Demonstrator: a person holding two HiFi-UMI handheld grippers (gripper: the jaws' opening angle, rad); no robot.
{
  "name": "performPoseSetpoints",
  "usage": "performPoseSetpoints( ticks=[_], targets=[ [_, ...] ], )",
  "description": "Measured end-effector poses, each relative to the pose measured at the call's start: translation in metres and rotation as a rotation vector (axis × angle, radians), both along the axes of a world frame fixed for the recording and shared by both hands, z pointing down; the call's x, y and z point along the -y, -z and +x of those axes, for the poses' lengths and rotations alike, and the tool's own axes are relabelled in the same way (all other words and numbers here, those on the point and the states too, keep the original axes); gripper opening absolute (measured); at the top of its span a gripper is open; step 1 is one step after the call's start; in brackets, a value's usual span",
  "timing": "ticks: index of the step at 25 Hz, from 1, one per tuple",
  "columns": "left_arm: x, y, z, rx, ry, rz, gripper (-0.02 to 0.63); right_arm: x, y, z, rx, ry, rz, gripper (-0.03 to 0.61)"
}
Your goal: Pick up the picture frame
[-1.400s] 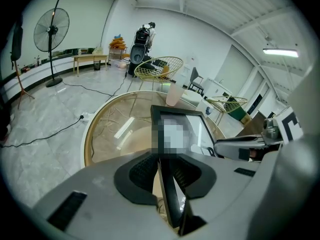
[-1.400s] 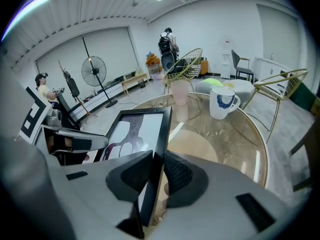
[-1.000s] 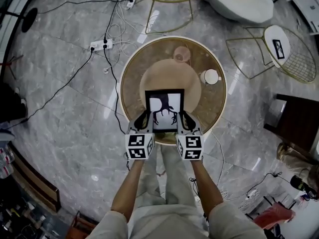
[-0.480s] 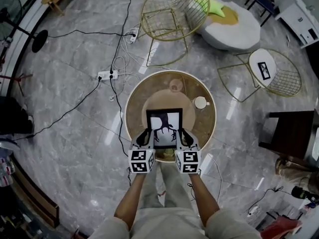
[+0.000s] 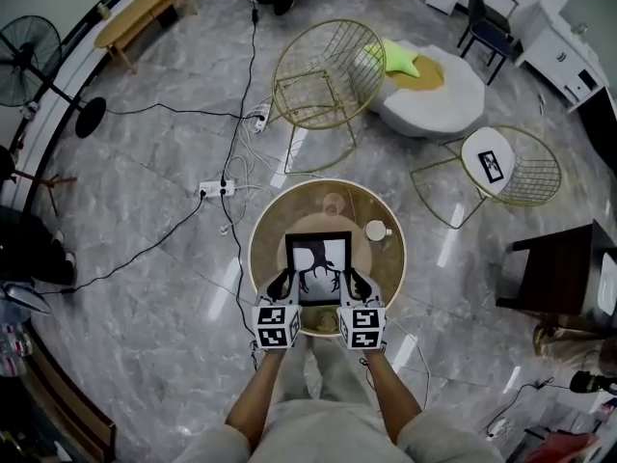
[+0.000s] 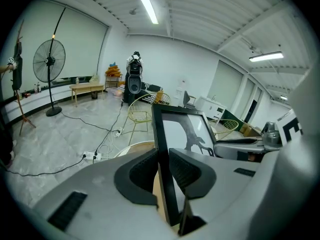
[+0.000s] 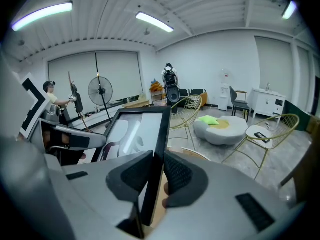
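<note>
Picture frame (image 5: 318,268) is being held between the two grippers, close in front of the person and over the round surface (image 5: 272,249). Its black border is framing a dark branching shape on white. The left gripper (image 5: 282,284) is clamping its jaws on the frame's left edge, while the right gripper (image 5: 356,284) is clamping its jaws on the right edge. A white cup (image 5: 376,230) is sitting on the surface just beyond the frame's far right corner.
</note>
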State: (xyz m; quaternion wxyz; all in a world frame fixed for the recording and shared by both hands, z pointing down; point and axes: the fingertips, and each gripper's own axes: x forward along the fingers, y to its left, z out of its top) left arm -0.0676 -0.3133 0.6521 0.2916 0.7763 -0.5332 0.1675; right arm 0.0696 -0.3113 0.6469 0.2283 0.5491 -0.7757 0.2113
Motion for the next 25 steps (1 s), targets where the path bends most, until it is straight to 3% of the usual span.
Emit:
performPoseSetpoints(
  ticks=[25],
  targets=[
    [0.027, 0.134, -0.001, 0.035, -0.039, 0.198, 0.072, 0.019, 0.127, -0.001, 0.016, -0.043, 0.193, 0.074]
  ],
)
